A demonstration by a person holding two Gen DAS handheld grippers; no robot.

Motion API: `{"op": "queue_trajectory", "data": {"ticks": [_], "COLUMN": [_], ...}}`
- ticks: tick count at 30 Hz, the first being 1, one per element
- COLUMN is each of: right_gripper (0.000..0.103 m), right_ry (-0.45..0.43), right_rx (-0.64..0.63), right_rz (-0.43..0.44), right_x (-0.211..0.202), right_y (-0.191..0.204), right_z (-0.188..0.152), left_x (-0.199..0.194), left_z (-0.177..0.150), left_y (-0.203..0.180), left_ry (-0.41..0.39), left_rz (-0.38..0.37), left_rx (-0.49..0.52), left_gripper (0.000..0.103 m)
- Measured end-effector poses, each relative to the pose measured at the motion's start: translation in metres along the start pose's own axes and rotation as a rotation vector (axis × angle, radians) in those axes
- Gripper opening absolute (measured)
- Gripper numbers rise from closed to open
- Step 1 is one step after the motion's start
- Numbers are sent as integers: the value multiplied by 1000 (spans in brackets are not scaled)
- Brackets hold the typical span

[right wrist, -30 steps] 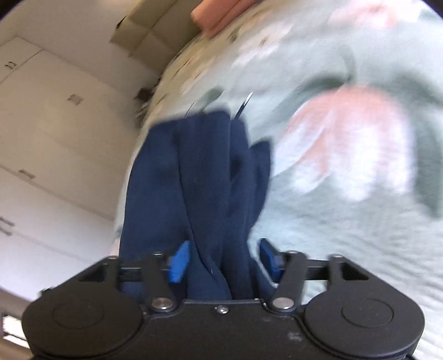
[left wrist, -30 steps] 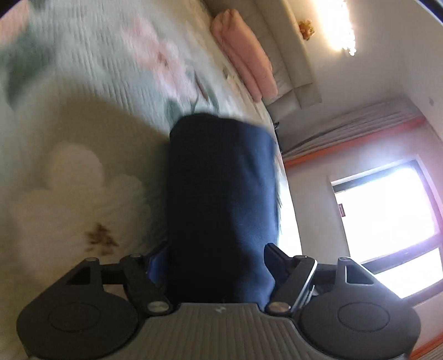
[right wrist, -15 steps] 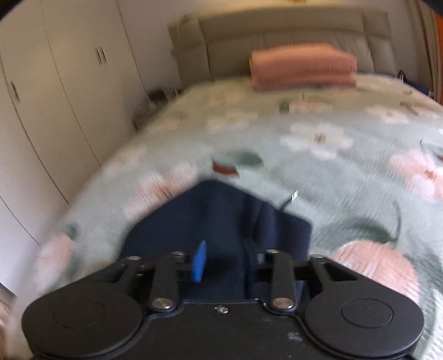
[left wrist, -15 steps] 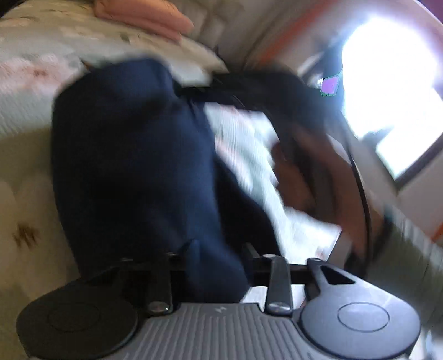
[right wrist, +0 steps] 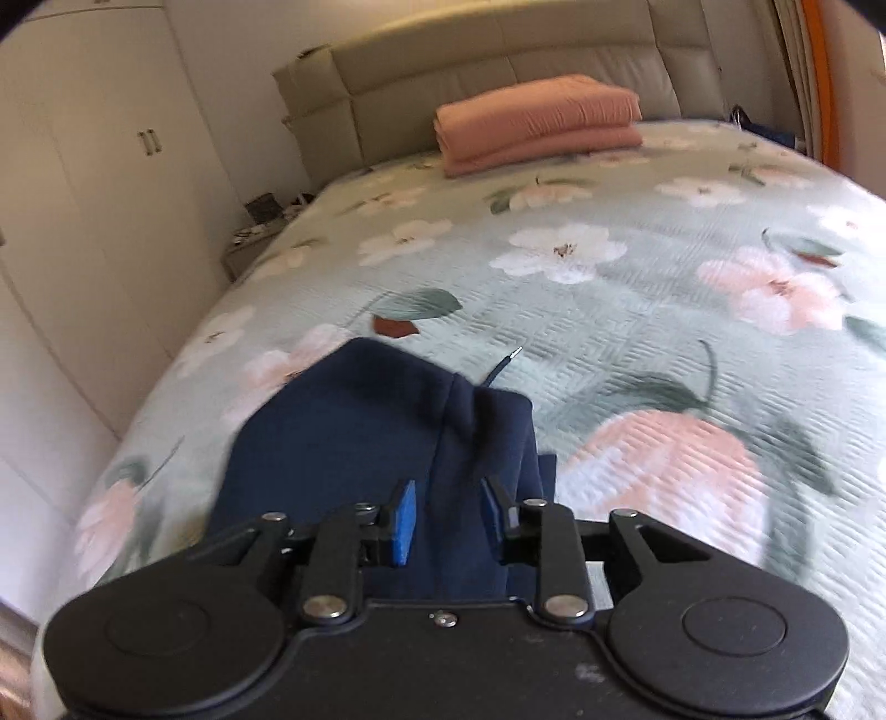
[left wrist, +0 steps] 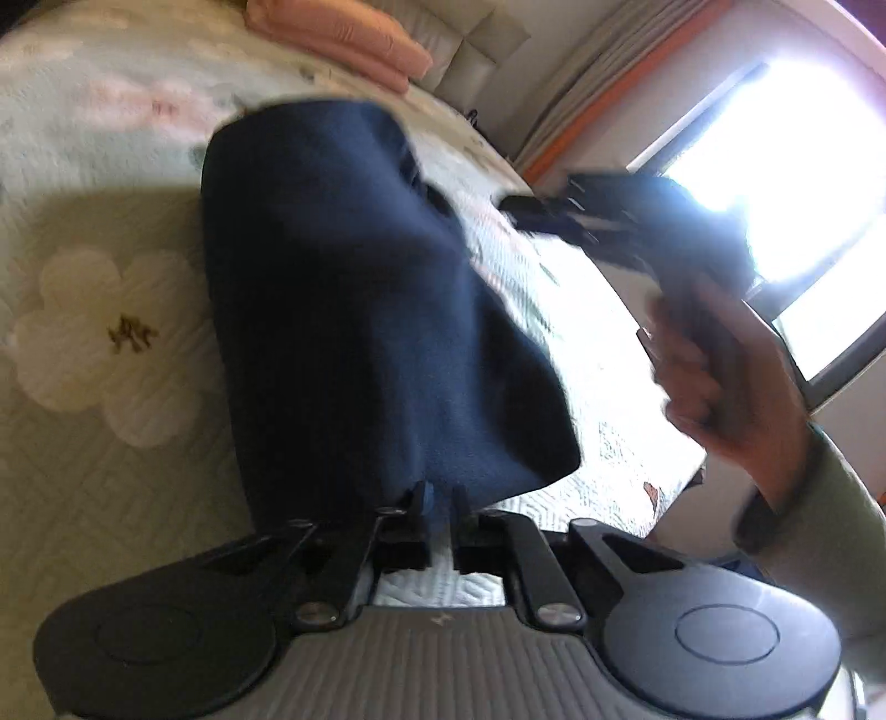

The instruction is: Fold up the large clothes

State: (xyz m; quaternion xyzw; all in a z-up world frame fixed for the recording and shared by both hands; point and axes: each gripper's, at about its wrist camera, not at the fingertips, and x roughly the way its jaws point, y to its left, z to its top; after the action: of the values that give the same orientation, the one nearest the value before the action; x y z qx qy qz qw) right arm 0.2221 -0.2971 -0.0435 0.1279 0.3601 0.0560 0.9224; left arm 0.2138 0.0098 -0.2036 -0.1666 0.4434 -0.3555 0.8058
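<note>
From your left wrist camera, the left gripper point(left wrist: 440, 498) has its fingers point(left wrist: 419, 501) drawn nearly together, with a thin sliver of pale bedspread showing in the narrow gap — the near edge of the navy garment point(left wrist: 354, 288) sits right at the tips, but motion blur keeps you from telling whether any cloth is truly pinched. The garment lies as a folded dark block on the floral bedspread point(left wrist: 99, 443), running away from the fingers toward the folded pink blanket point(left wrist: 343, 39) at the head of the bed. To the right of the garment, your right hand point(left wrist: 725, 376) grips the handle of the right gripper point(left wrist: 518, 206), which hangs above the bedspread against the bright window point(left wrist: 797, 210) (heavily blurred, so its fingers cannot be read from here).

From your right wrist camera, the right gripper point(right wrist: 447, 507) holds its fingers point(right wrist: 404, 518) parted, blue pads on either side of a raised ridge of the navy garment point(right wrist: 343, 443) — the cloth passes between them, and whether the pads touch it is unclear. The garment rests on the bedspread point(right wrist: 637, 310) directly ahead of the fingers, a thin drawstring tip point(right wrist: 506, 363) poking out past its far edge. Beyond it lie the pink blanket point(right wrist: 537, 122), the beige headboard point(right wrist: 498, 61) and, to the garment's left, white wardrobe doors point(right wrist: 111, 166).
</note>
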Motion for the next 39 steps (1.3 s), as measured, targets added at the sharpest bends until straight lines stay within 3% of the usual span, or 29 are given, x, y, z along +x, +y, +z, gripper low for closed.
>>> {"op": "queue_trajectory", "data": {"ticks": [2,6,9,11,14,15,16,20,25,31,39], "right_gripper": [44,47,76,78,83,84,84,94,96,96,96], "right_ry": [-8,-46,-73,-95,-100,-93,-80,-78,-86,-62,-33], "right_rx": [-15,-47,-31,-34,-63,-69,-77,-94,-135,-157,-132], "right_rz": [6,-29,-57,-72,-93,-103,-107,-134,-174,-215,-207], "right_x": [-39,-111,-152,-177,-205,-212,-218,-242,-258,-260,-256], "right_y": [8,28,41,52,71,77,83,100,115,121,117], "right_z": [-12,-38,-52,-61,-69,-70,-71,-72,-77,-84,-90], "left_x": [-16,-59,-86,-100,-132,-142,-149,-178,-201,-203,-196], "left_z": [0,-2,2,1,-1,-2,-3,-10,-17,-17,-23], "left_y": [-20,-62,-95,-115,-146,-156,-165,-194,-219,-223,-218], "left_ry": [-31,-115,-173,-210,-283,-304,-323,-378,-423,-402,-378], "left_rz": [51,155,246,308,367,385,409,509,569,595,603], "left_rx": [40,100,118,127,137,137,136,140,143,144,141], "left_gripper": [19,24,30,35,51,61,69,73,84,84,86]}}
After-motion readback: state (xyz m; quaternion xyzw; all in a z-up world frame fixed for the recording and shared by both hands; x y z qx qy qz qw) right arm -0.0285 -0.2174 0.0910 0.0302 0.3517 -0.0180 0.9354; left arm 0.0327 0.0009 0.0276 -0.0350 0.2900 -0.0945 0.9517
